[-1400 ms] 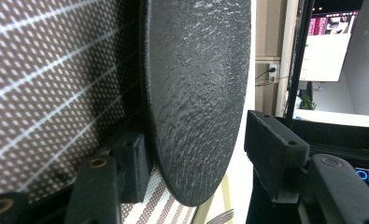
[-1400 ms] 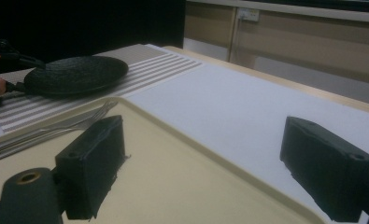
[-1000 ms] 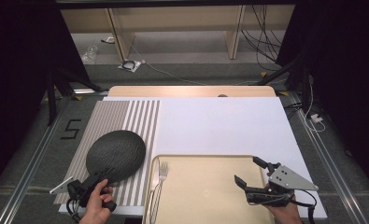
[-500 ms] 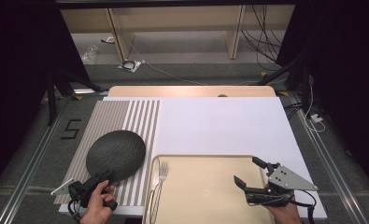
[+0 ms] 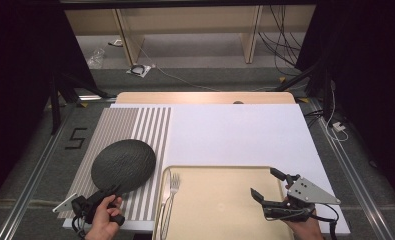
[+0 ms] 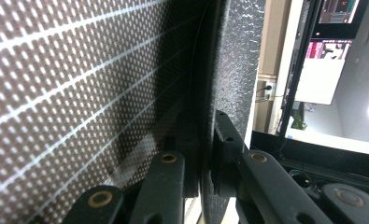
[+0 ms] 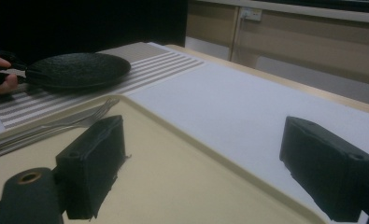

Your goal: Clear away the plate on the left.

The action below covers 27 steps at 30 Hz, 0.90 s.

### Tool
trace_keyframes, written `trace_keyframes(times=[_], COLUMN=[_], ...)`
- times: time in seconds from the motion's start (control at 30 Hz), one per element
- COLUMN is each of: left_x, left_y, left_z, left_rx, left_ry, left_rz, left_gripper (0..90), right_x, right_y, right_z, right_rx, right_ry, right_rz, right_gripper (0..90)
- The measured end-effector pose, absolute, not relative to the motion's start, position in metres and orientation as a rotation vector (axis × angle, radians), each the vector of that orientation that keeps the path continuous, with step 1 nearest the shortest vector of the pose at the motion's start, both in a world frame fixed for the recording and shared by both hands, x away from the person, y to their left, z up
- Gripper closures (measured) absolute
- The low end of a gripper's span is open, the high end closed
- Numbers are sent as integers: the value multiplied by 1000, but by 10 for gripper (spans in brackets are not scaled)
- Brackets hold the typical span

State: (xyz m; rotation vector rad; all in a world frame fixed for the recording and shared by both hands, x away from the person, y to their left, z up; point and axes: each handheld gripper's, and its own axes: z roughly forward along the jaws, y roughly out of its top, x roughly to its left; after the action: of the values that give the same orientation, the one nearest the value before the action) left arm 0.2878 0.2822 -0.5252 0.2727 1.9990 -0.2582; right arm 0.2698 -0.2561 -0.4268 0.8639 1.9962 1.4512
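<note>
Little has shifted since the earlier frames: the dark plate [image 5: 123, 165] sits a touch lower over the striped mat [image 5: 135, 125], at about 8 o'clock on the table [image 5: 245, 130]. The left hand-held gripper [image 5: 92, 202] clamps its rim at the plate's 7 o'clock edge. It looks stiff, rough-textured and probably breakable, so a rim pinch suits it. A fork [image 5: 171, 192] lies on the beige tray [image 5: 220, 200]. At 5 o'clock, the right hand-held gripper [image 5: 267, 186] hovers wide and empty.
</note>
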Motion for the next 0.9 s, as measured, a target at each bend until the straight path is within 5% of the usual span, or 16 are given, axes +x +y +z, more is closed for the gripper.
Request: trace_keyframes(times=[0.9], left_x=[286], left_y=[282], left_z=[-522], left_rx=[281], left_ry=[1978], left_rz=[-300], left_gripper=[843], right_x=[270], right_y=[-257], right_z=[-427], right_rx=[860], right_ry=[1994], right_rz=[1464], right_gripper=[150])
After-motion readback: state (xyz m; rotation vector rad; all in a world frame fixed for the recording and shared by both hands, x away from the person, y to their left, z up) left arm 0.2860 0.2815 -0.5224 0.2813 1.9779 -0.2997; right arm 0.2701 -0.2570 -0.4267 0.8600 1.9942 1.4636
